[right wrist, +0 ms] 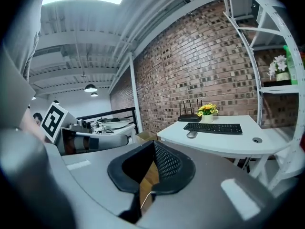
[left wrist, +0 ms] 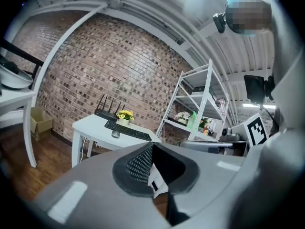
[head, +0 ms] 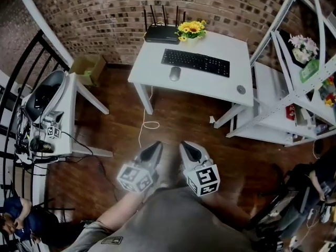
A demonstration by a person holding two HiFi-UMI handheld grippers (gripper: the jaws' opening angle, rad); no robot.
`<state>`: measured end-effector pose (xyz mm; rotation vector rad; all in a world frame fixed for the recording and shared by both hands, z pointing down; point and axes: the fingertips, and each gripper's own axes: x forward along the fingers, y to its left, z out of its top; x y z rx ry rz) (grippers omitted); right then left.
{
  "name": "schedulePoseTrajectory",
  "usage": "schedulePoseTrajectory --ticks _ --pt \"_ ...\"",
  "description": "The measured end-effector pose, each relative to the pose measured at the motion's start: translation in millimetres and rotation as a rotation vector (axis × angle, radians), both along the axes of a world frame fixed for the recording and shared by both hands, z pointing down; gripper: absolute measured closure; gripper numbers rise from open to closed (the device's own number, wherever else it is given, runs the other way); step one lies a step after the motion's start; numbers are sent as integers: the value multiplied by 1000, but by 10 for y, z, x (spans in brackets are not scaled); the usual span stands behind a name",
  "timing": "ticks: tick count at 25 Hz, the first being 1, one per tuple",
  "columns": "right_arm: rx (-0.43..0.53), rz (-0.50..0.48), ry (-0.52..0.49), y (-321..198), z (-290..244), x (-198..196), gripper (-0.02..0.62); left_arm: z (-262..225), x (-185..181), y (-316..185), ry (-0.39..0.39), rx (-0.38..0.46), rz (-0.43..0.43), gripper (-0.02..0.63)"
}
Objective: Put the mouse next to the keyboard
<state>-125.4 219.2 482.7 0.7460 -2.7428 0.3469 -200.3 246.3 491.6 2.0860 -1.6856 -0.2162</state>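
— Hanging low, the left gripper (head: 155, 147) and right gripper (head: 187, 147) were both pinched shut, holding nothing.
— The mouse (head: 175, 73) sat on the white table (head: 231, 91), just beside the keyboard (head: 195, 62); I couldn't see into the cardboard box (head: 88, 67).

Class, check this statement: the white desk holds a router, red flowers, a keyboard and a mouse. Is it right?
Not quite. The flowers are yellow, not red, as the head view shows. The white desk does hold the router, the keyboard and the mouse.

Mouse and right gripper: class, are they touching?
Apart. The head view shows the right gripper over the floor, while the mouse lies far off on the white table.
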Motion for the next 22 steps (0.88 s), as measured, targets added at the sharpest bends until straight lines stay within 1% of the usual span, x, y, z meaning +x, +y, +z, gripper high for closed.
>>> schedulePoseTrajectory --ticks 9,16,22 --pt "16 32 -43 -1013 -95 35 581 -120 -168 -1044 -58 2 -22 604" --pt "2 46 -45 -1542 -27 80 581 -43 -181 -1569 -65 -21 -45 604" --pt "-30 81 -35 -1919 99 26 581 115 -269 -1935 -72 -59 -15 604"
